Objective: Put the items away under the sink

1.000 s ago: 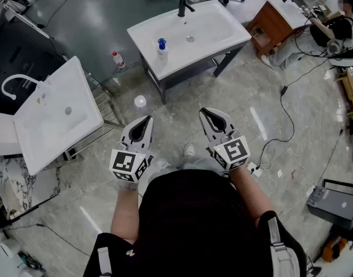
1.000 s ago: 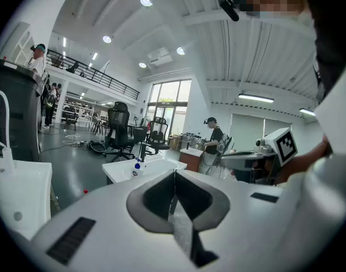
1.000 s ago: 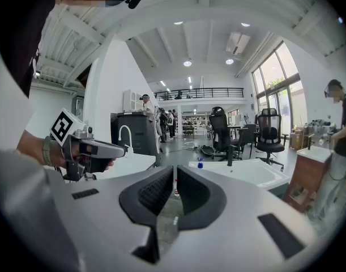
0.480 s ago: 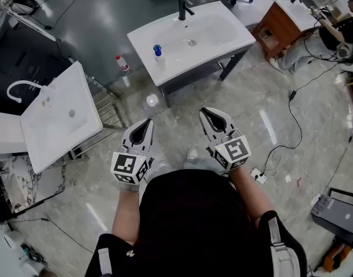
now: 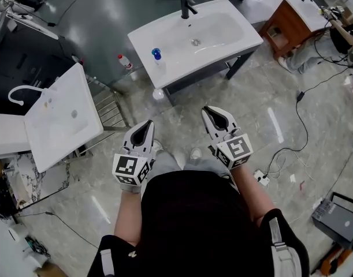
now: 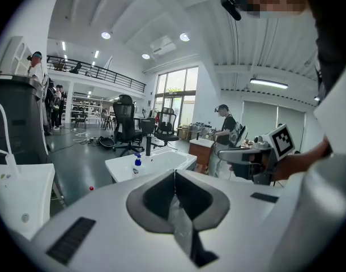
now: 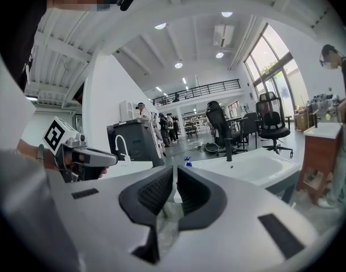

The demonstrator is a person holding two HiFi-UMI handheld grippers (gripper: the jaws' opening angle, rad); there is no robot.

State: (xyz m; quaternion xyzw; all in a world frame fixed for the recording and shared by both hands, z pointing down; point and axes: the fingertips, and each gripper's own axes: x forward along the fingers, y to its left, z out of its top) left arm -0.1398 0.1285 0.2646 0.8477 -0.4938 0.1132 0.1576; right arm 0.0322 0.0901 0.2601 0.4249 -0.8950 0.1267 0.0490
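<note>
Only the gripper views show the balcony (image 6: 99,75) beyond the sink (image 5: 234,36); left gripper (image 5: 148,123) and right gripper (image 5: 206,110) jaws sit pressed together, empty.

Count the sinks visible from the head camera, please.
3. The middle sink is straight ahead, with a black tap. The left sink has a white tap. The cabinet sink is at the upper right. More may be out of frame.

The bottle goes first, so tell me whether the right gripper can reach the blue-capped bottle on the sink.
Probably not yet: the right gripper, fingers shut, hangs near the body, a stretch of floor short of the sink. Nothing blocks the blue-capped bottle; stepping closer should do.
</note>
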